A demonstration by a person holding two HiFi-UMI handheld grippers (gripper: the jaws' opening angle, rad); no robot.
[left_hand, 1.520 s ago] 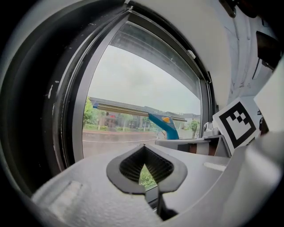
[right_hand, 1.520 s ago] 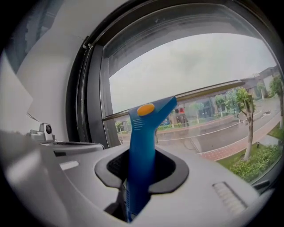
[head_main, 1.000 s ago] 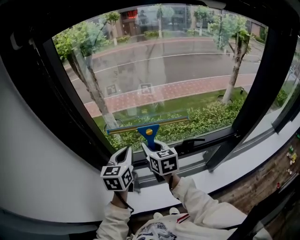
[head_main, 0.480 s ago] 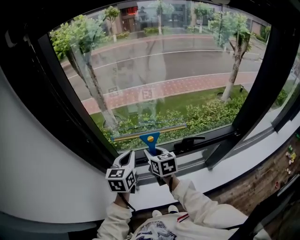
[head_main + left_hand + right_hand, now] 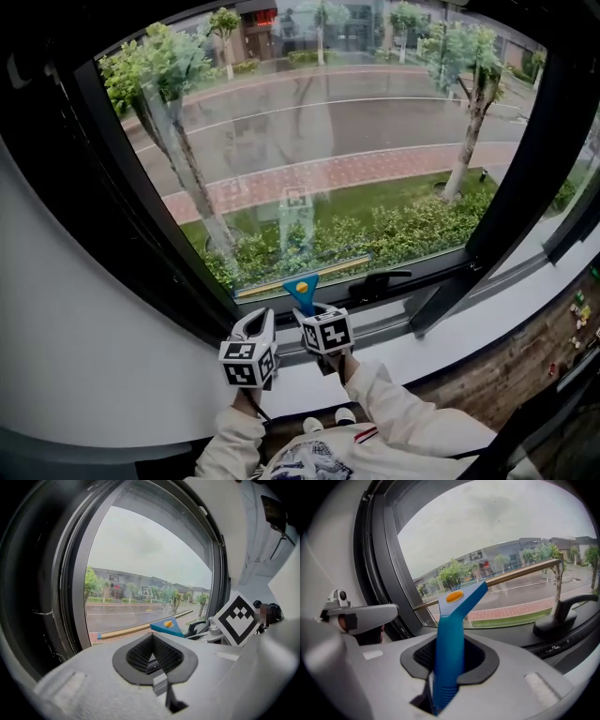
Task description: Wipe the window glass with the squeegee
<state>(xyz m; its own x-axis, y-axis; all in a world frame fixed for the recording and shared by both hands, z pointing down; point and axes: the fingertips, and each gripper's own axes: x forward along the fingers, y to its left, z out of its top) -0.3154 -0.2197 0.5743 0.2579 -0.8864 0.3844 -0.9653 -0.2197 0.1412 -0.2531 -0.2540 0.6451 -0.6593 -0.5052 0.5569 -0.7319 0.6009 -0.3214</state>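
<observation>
Since 1 s ago the squeegee (image 5: 302, 286) has slid down the glass (image 5: 328, 141) to the btm edge of the pane, and both grippers sit a bit lower w/ it.

Right gripper (image 5: 449, 663): jaws clamped on the squeegee's handle, dark pads pressing it from both sides, ribbed end of the grip sticking out behind the jaws. Left gripper (image 5: 152, 656): jaws closed together, nothing between them, held just beside the right one and off the glass.

Squeegee look: blue plastic handle, slim at the grip, bending fwd and widening into a flat triangular head w/ a round orange button on it. Across the head runs a long thin yellowish blade bar, blue cap on its left end. In the head view the bar lies against the lowest strip of glass, tilted, left end lower than right.

Just right of the blade a black window handle (image 5: 380, 281) sits on the dark frame (image 5: 122, 206), lever pointing right. Below that, the pale sill (image 5: 469, 328). White sleeves run back from both grippers.
</observation>
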